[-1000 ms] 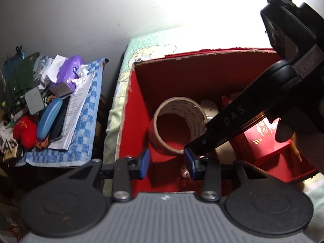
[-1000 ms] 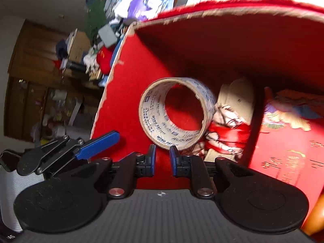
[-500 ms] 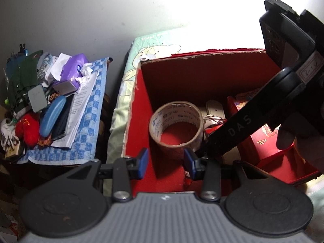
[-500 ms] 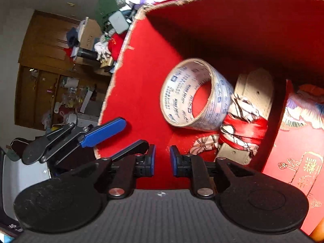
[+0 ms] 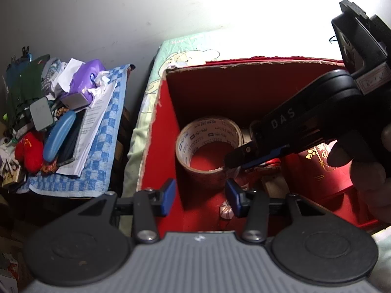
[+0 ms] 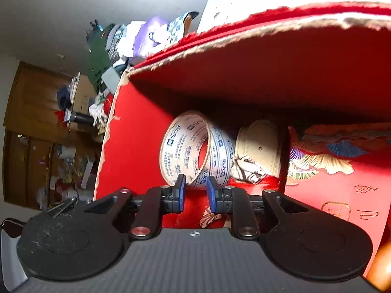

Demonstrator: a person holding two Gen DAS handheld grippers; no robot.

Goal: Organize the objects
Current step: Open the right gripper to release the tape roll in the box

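A roll of printed packing tape (image 5: 210, 146) lies inside the red cardboard box (image 5: 161, 131), near its left wall. My right gripper (image 6: 195, 193) reaches into the box and its blue jaws straddle the roll's wall (image 6: 207, 161), close to it; in the left wrist view its fingertips (image 5: 240, 158) sit at the roll's right rim. My left gripper (image 5: 200, 195) is open and empty, held above the box's near edge.
The box also holds a red gift box with gold print (image 5: 325, 168), a beige item (image 6: 261, 144) wrapped in red ribbon and a small striped ball (image 5: 226, 211). A cluttered blue checked cloth (image 5: 102, 146) lies to the left, with a blue case (image 5: 58, 138) and papers.
My right gripper has gone deeper into the box and opened slightly around the tape roll's wall. The roll has tipped over from leaning. The left gripper has drawn back a little.
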